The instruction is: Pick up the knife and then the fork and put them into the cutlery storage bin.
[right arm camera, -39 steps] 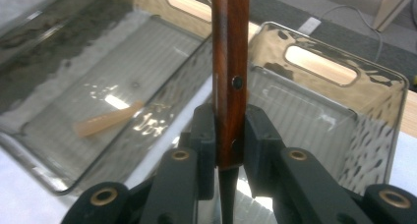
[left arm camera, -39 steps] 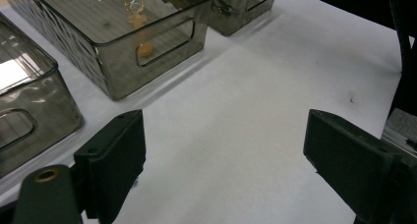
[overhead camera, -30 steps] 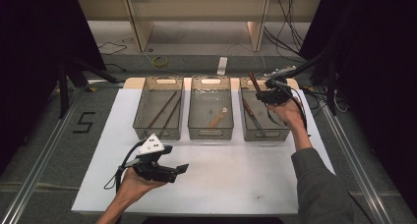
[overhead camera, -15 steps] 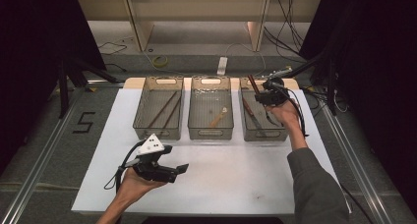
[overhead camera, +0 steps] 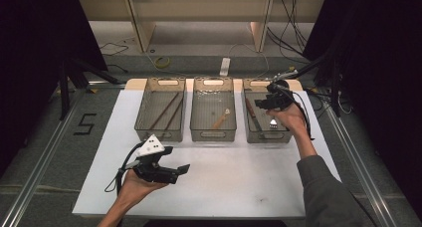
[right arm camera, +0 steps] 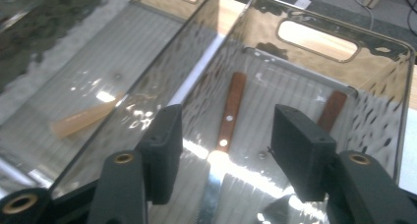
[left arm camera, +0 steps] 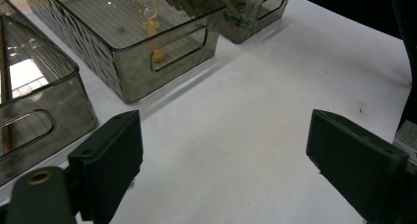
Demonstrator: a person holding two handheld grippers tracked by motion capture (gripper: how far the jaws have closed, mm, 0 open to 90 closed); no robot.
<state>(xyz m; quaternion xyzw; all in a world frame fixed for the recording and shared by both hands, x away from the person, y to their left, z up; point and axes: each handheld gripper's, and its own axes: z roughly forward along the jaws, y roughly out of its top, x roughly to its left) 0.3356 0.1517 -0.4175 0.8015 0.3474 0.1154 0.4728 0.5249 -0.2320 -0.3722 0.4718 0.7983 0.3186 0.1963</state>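
The right gripper hangs over the right-hand bin, upper right of the high view, and its jaws have just been opening. In the right gripper view they stand apart with nothing pinched between them. Below them, on the bin floor, lies a knife with a wooden handle and a bright blade, its handle pointing toward the bin's far wall. A second wooden handle lies just beside it at the right of that view, near the bin's cut-out grip.

Over at the lower left of the high view, the left gripper is held in the person's hand above the white worktop, well apart from the bins. Its jaws are spread wide in the left gripper view, with bare worktop between them.

The middle bin holds a pale wooden spoon, and the left bin, upper left of centre, holds dark chopsticks lying aslant.
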